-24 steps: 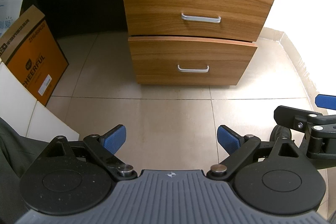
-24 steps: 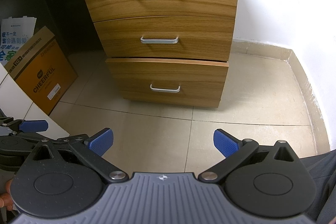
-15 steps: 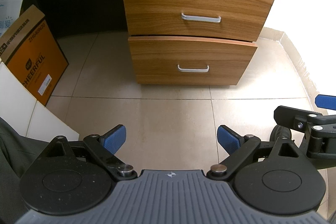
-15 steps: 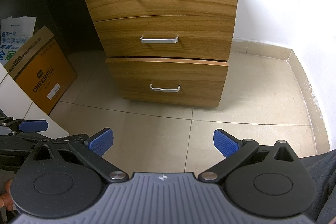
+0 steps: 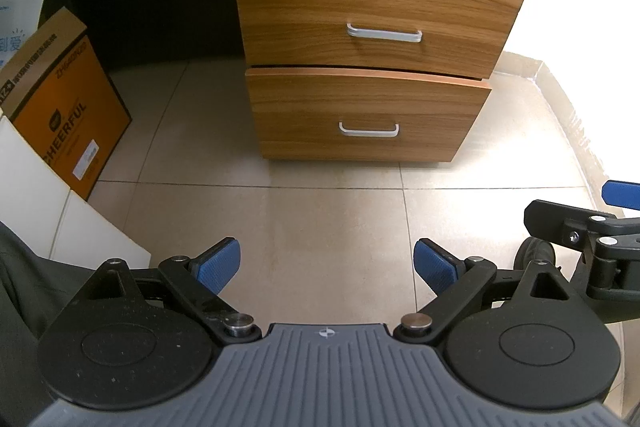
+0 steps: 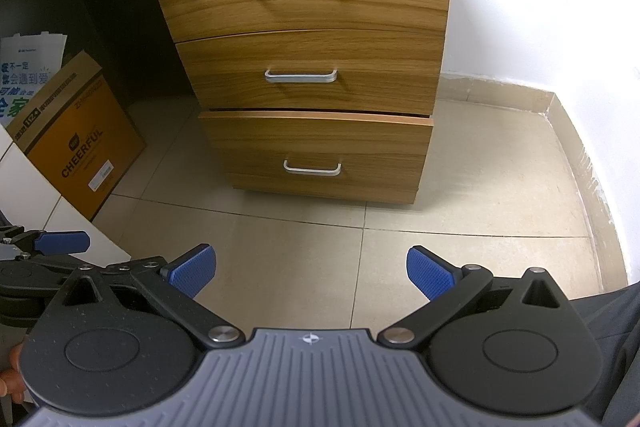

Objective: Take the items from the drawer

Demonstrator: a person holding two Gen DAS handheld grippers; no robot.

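1. Your left tongs (image 5: 326, 265) and right tongs (image 6: 311, 271) both stand wide apart, holding nothing, low over the floor (image 6: 304, 251).
2. The cabinet (image 6: 312, 67) lies straight ahead of both, well apart; all three drawers look closed, the bottom drawer (image 6: 316, 155) jutting slightly proud.
3. Its handle (image 6: 312, 167) runs crosswise to your tongs, so each pair's gap lies along the bar, not across it.
4. Neither looks clearly nearer; the handle sits about centred ahead of both tongs.
5. Items inside are hidden.
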